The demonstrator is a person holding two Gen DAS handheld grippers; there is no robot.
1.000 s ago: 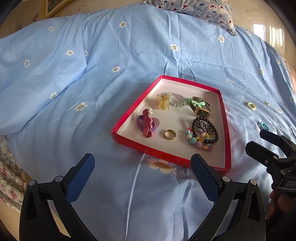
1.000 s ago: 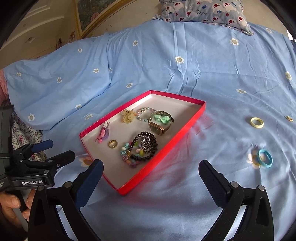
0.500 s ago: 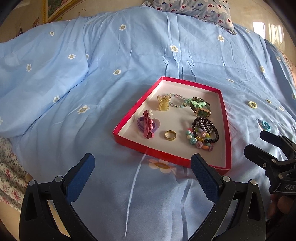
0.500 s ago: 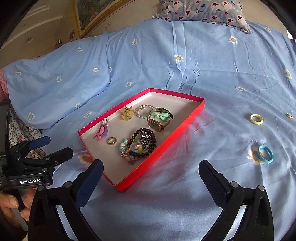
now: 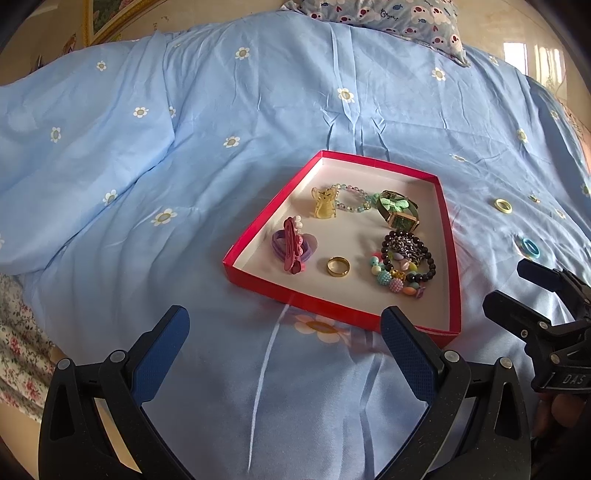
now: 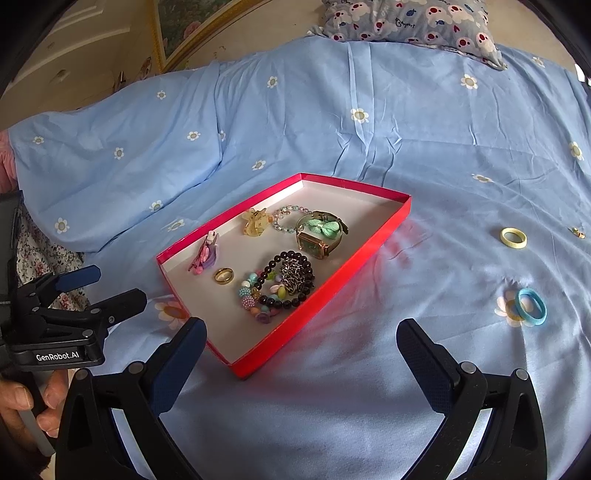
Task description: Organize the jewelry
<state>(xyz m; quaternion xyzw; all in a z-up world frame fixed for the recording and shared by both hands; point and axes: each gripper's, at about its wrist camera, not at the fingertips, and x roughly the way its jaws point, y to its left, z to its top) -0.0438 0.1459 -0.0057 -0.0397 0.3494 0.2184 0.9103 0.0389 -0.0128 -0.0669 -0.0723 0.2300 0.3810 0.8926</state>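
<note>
Left tongs (image 5: 284,339): jaws wide apart, nothing between them, held over the blue bedspread (image 5: 258,122) just short of the near edge of the red tray (image 5: 456,273). Right tongs (image 6: 301,350): jaws likewise wide apart and empty, near the tray's near corner; a hand (image 6: 26,410) grips the left tool's handle at the lower left of the right view.

Tray lies flat on the bed. Inside it: purple hair tie with pink clip (image 5: 291,248) at left, gold ring (image 5: 338,266) just beside it, colourful bead bracelet (image 5: 397,280) touching a black bead bracelet (image 5: 408,251), green watch (image 5: 399,216) behind these, yellow claw clip (image 5: 324,203) beside a pale bead bracelet (image 5: 351,199).

Outside the tray, on the bedspread well to its right: yellow ring (image 6: 513,237), blue ring (image 6: 531,306), a small gold item (image 6: 578,232) too small to identify.

Patterned pillow (image 6: 406,18) at the far end of the bed
</note>
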